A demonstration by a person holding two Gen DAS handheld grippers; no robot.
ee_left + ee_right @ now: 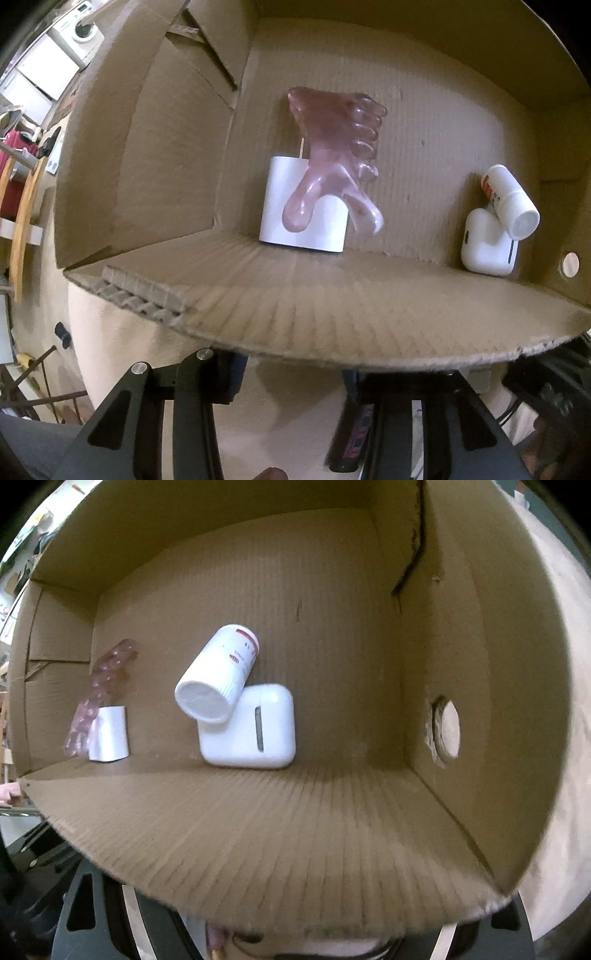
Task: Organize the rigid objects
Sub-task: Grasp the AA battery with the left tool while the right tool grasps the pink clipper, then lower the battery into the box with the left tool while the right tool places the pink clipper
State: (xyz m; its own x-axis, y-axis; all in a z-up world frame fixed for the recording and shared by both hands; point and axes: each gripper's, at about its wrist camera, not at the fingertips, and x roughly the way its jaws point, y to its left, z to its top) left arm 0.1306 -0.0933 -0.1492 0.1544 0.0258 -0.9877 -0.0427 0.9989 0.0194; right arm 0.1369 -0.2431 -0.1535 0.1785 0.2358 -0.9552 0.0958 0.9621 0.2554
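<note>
A cardboard box (332,302) lies open toward me, also in the right wrist view (258,830). Inside, a pink translucent hair claw clip (332,158) leans on a white block (295,218); both show at left in the right wrist view, the clip (107,675) and the block (109,734). A white bottle (509,199) rests tilted on a white earbud case (484,243); the bottle (218,672) and the case (251,727) sit centrally in the right wrist view. My left gripper (291,384) is open below the box's near flap. My right gripper's fingertips are hidden under the flap.
The box's right wall has a round hole (448,727). A beige surface (122,343) lies under the box. A washing machine (81,33) and clutter (22,177) stand far left. A dark object with red print (356,439) lies below my left gripper.
</note>
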